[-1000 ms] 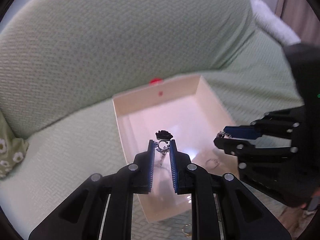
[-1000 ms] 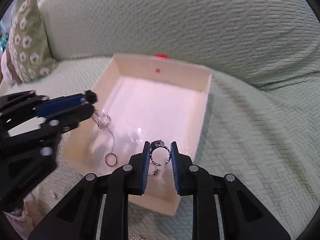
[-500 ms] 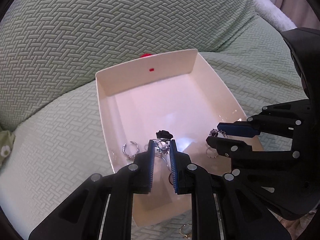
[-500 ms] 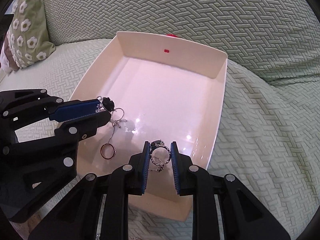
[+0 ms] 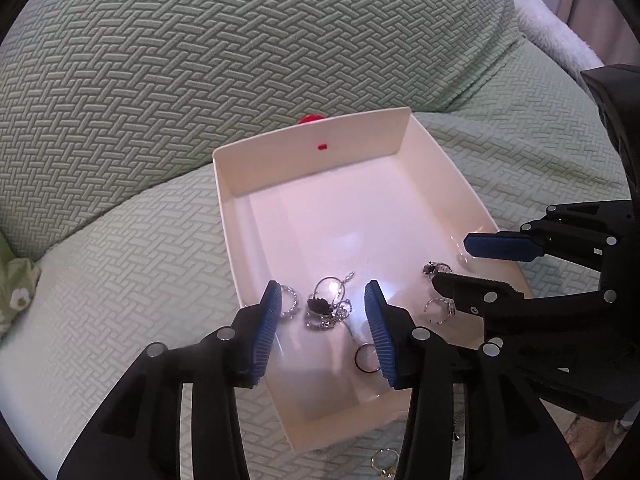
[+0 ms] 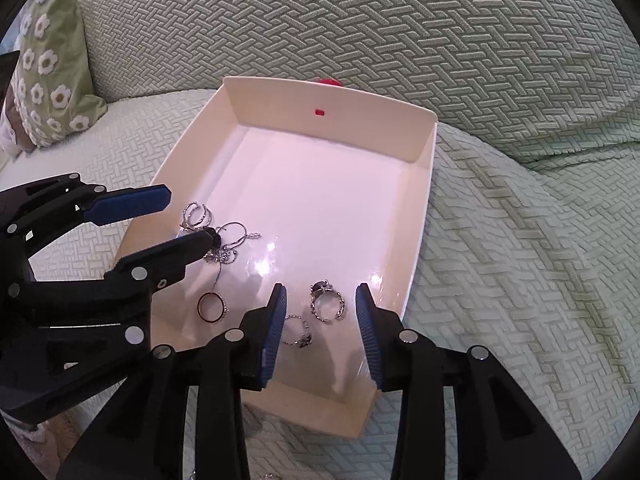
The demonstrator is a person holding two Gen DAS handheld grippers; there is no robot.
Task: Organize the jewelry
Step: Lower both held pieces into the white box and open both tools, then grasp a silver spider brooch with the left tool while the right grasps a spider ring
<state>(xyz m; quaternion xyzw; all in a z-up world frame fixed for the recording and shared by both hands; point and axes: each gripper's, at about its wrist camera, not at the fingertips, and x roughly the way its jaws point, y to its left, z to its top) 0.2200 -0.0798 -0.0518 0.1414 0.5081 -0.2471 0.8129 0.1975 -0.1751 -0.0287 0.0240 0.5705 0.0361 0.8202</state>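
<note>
While both grippers hang over it, the jewelry lies loose on the glossy floor of a cream tray (image 6: 424,184), gathered at the tray's near end. Under the right gripper (image 6: 322,322) sits a silver ring with a dark stone (image 6: 327,300), lying flat on the tray floor between the blue pads but touching neither; the jaws have just been opening and now stand apart, gripping nothing. Just beside that ring, by the left-hand pad, lies a thinner silver ring (image 6: 296,330) with a small dark detail. Further left on the floor rests a plain dark-edged band (image 6: 211,307), joined by a fine chain to a tangle of silver hoops and chain (image 6: 228,242) bearing a black flower-shaped piece.

From the left wrist view, that same tangle (image 5: 330,306) lies on the tray floor between the pads of the left gripper (image 5: 323,322), whose jaws have likewise just been opening and hold nothing. A silver open hoop (image 5: 289,300) lies just beside its left pad, near the tray's wall.

Beyond the tray (image 5: 228,184), a small red mark shows on the inside of its far wall. It rests on a sofa with a pale green woven cover (image 6: 500,240), whose back cushion rises behind. A green pillow with white flowers (image 6: 48,72) leans at the sofa's far left. A gold-coloured ring (image 5: 384,462) lies on the cover outside the tray's near edge.
</note>
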